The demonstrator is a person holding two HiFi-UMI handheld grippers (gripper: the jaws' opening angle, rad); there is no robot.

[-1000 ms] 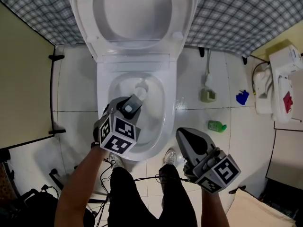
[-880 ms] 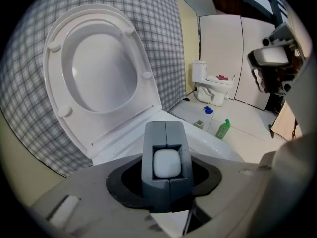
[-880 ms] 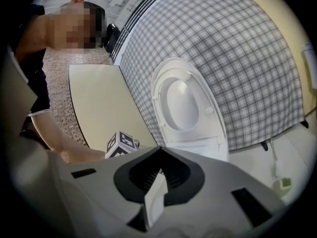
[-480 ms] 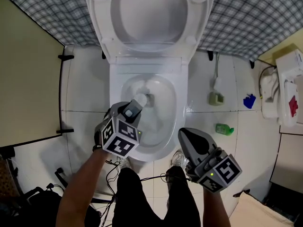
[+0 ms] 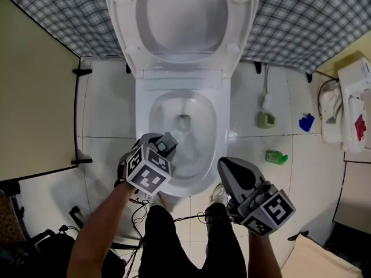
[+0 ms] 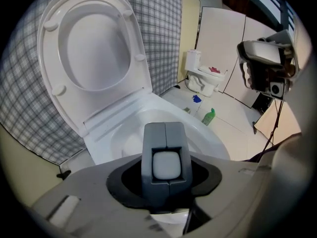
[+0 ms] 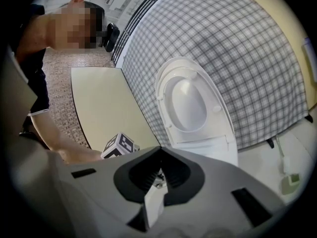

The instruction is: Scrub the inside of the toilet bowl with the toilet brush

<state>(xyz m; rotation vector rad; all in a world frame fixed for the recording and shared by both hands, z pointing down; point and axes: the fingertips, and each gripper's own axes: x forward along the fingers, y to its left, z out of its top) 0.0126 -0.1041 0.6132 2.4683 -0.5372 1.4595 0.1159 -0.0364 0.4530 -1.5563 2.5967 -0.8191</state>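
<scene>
Left claw (image 5: 162, 146) clamped on the toilet brush (image 5: 174, 138), grey handle filling the gap between its jaws. The brush angles steeply down over the near-left rim of the toilet bowl (image 5: 204, 133), pale tip inside the bowl, short of the outlet (image 5: 184, 121). Right claw (image 5: 228, 165) closed on nothing, parked off the bowl's near-right rim.

Scrubbing looks under way. To do it well: keep the grip firm, press the tip against the wall, sweep around under the rim, then down to the outlet. Right claw best kept clear.

Room: seat and lid (image 5: 182, 16) raised against a checked wall covering (image 5: 301, 22). White tiled floor (image 5: 261, 172); green bottle (image 5: 276, 156) toward its right edge, cables (image 5: 174, 216) by the person's feet. Cream partition (image 5: 35, 97) along the left.
</scene>
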